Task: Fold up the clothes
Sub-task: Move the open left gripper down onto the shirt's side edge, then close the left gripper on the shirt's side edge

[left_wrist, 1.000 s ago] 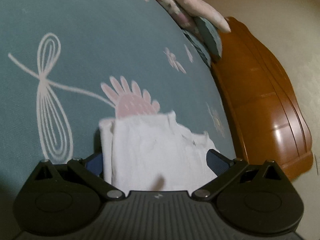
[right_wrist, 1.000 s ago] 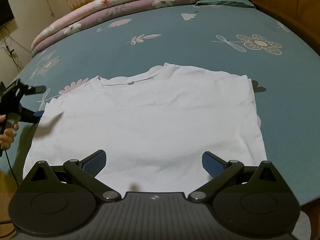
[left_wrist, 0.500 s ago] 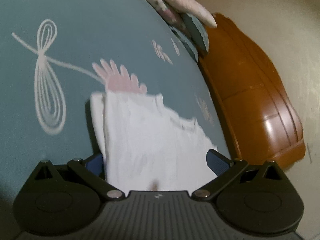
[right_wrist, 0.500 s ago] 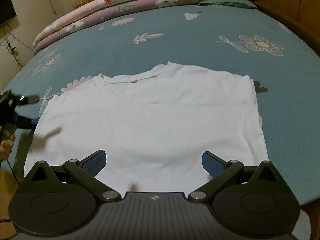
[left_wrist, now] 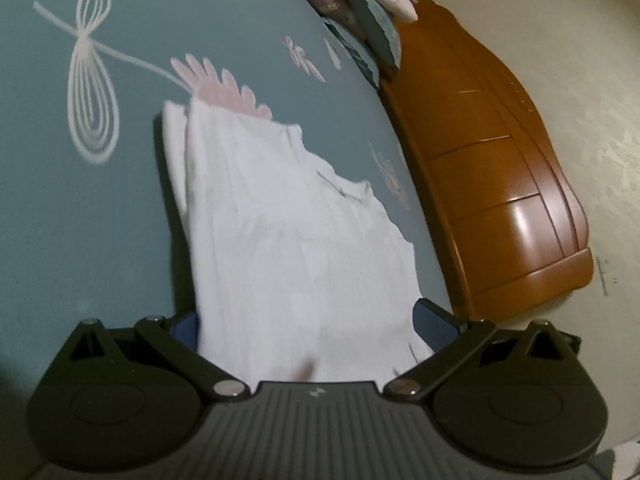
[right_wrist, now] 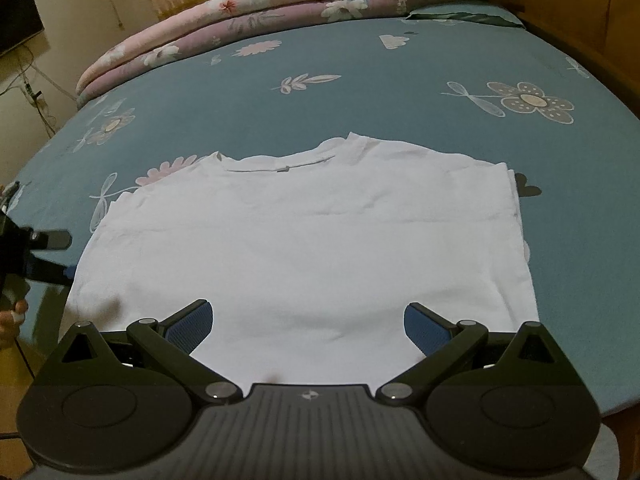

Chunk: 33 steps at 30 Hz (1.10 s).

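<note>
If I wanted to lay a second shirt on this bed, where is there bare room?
The blue sheet lies bare between the white T-shirt and the stacked quilts, and to the shirt's right. The near edge is crowded: the right gripper and the left gripper both hover there.

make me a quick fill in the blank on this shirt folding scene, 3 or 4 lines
1. The garment spread flat on the bed is a ____ t-shirt.
2. The bed sheet is teal with a printed ____ pattern.
3. The jaws of the right gripper stand ____, with nothing held between them.
4. The folded quilts lie stacked at the ____ edge of the bed in the right wrist view.

Missing words: white; flower; open; far
</note>
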Each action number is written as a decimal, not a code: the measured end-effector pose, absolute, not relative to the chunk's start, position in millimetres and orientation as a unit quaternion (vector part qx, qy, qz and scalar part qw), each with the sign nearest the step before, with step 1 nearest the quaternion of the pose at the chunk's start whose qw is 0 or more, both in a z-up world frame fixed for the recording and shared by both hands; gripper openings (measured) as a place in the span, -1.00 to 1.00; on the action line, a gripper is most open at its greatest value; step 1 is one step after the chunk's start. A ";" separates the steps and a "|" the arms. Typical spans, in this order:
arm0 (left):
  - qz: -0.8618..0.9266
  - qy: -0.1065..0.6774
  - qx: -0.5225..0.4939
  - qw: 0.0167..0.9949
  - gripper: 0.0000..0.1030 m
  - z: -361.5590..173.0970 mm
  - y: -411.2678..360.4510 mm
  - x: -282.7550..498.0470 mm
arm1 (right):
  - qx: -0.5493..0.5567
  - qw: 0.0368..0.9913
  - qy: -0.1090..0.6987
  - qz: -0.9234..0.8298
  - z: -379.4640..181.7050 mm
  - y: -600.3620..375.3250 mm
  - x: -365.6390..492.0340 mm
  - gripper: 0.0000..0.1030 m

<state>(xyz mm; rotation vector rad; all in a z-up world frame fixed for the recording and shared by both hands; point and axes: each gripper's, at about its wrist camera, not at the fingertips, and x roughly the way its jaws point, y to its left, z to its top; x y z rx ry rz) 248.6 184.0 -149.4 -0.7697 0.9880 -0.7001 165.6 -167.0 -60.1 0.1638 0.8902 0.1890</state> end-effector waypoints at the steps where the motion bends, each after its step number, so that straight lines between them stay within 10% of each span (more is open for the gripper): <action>1: -0.322 0.452 -0.352 0.754 0.98 -149.5 183.4 248.3 | 0.079 0.895 0.430 0.092 -60.2 -166.1 165.6 1.00; 25: -0.330 0.456 -0.327 0.759 0.90 -146.1 167.6 265.2 | -0.002 0.903 0.396 0.168 -37.4 -114.5 148.6 1.00; 28: -0.335 0.455 -0.314 0.763 0.71 -147.5 169.8 259.6 | -0.004 0.904 0.394 0.162 -35.4 -117.5 145.7 1.00; 33: -0.293 0.467 -0.327 0.768 -0.36 -156.9 183.7 256.8 | 0.002 0.904 0.399 0.152 -38.3 -121.6 146.7 1.00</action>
